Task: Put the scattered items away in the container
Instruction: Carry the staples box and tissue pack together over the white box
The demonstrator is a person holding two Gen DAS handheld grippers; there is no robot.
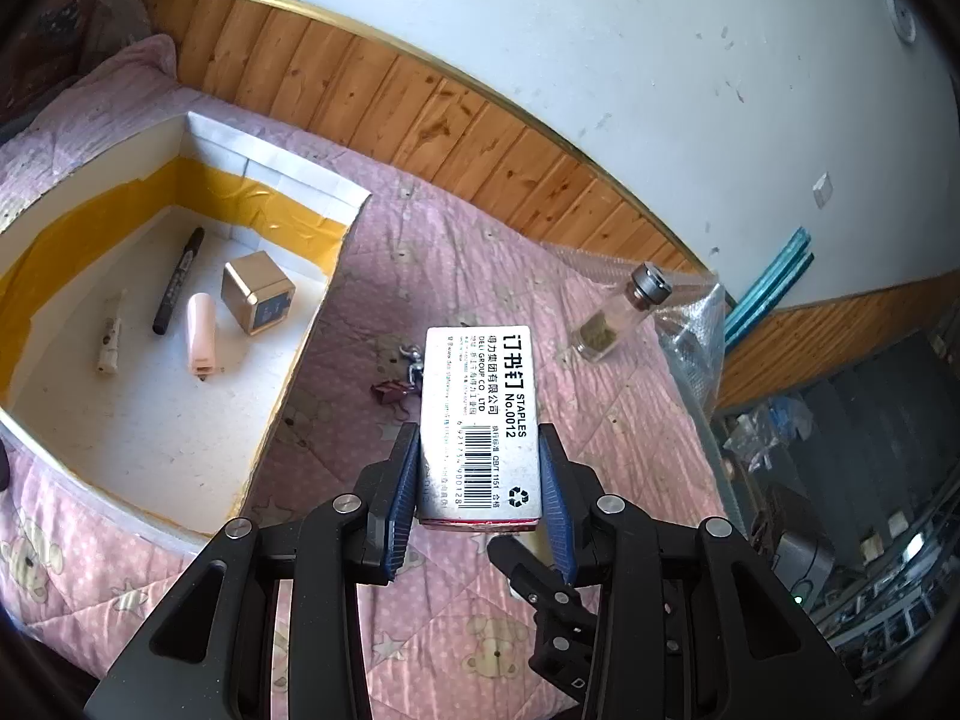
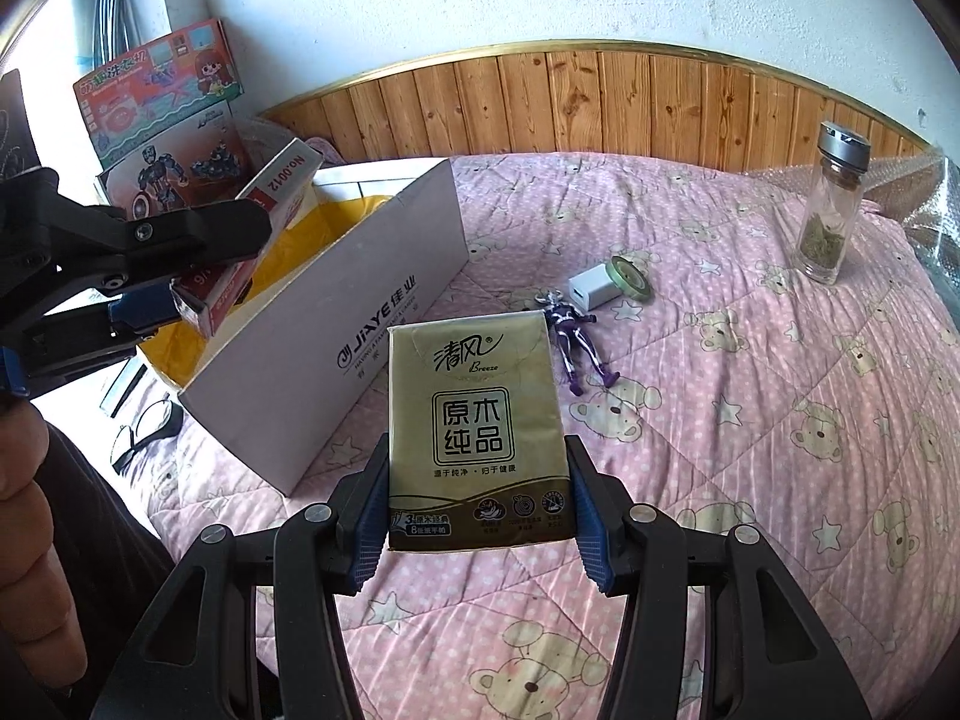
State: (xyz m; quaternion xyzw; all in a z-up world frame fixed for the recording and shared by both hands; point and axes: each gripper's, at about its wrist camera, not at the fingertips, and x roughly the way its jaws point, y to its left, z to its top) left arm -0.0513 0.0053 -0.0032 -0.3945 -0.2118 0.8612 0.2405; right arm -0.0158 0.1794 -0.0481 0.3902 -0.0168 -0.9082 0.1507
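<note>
The left gripper clamps a staples box above the quilt, beside the white container; only its view shows the marker inside. The right gripper clamps a tissue pack; only its view shows the purple figure.

A pink quilted bedspread printed with bears and stars covers the bed, backed by knotty wooden wall panelling under a white plaster wall — colourful cardboard toy boxes lean in the corner, and black-rimmed spectacles lie at the bedspread's edge.
</note>
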